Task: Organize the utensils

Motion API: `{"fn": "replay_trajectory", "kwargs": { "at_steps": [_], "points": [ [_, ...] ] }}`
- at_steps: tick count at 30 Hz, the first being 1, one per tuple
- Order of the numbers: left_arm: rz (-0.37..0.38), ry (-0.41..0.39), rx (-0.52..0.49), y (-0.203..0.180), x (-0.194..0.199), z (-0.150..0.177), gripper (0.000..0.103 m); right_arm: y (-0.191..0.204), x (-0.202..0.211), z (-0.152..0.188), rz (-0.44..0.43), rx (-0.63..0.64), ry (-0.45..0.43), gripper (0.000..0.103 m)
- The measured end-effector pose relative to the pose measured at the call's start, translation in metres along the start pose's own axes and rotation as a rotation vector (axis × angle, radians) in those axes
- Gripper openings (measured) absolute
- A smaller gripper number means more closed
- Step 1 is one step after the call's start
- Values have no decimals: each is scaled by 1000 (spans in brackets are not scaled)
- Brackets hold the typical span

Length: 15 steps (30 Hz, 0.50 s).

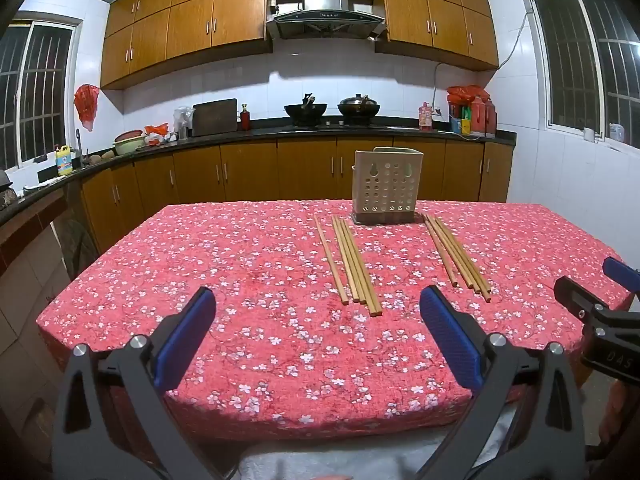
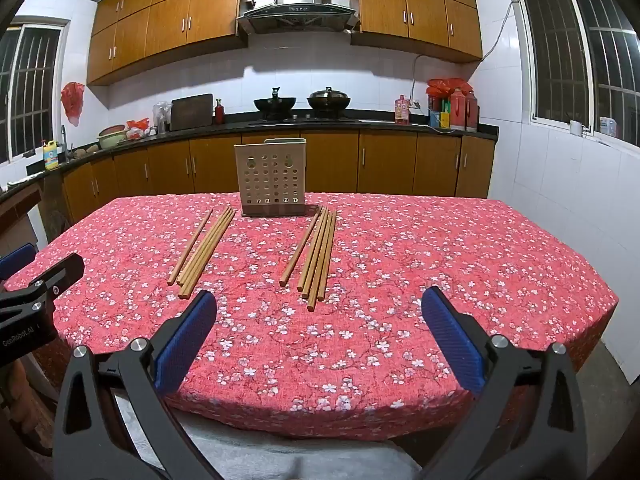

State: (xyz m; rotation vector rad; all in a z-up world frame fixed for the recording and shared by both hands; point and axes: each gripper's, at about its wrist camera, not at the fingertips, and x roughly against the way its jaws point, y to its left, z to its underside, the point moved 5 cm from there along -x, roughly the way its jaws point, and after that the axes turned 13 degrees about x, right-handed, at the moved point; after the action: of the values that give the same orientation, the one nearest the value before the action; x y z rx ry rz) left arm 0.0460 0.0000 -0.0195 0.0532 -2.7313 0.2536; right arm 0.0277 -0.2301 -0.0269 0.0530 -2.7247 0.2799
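Two groups of wooden chopsticks lie on a red floral tablecloth [image 1: 240,264] in front of a beige perforated utensil holder [image 1: 386,184]. In the left wrist view the left group [image 1: 350,264] and the right group [image 1: 460,258] lie ahead of my left gripper [image 1: 318,300], which is open and empty near the table's front edge. In the right wrist view the holder [image 2: 274,178] stands behind the left group [image 2: 204,248] and the right group [image 2: 316,256]. My right gripper [image 2: 320,300] is open and empty, just short of the right group.
Behind the table [image 2: 480,260] runs a dark counter [image 1: 260,132] with two woks [image 1: 306,112], a cutting board, bottles and bowls. Wooden cabinets line the wall. A white cloth lies below the table's near edge. The right gripper's body [image 1: 600,312] shows at the left wrist view's right edge.
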Motion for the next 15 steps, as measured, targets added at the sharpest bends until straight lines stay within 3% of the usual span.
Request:
{"fn": "replay_trajectory", "kwargs": {
  "at_steps": [15],
  "points": [
    [2,5,5,0,0,0,99,0,0,0,-1,-1,2,101]
  ]
}}
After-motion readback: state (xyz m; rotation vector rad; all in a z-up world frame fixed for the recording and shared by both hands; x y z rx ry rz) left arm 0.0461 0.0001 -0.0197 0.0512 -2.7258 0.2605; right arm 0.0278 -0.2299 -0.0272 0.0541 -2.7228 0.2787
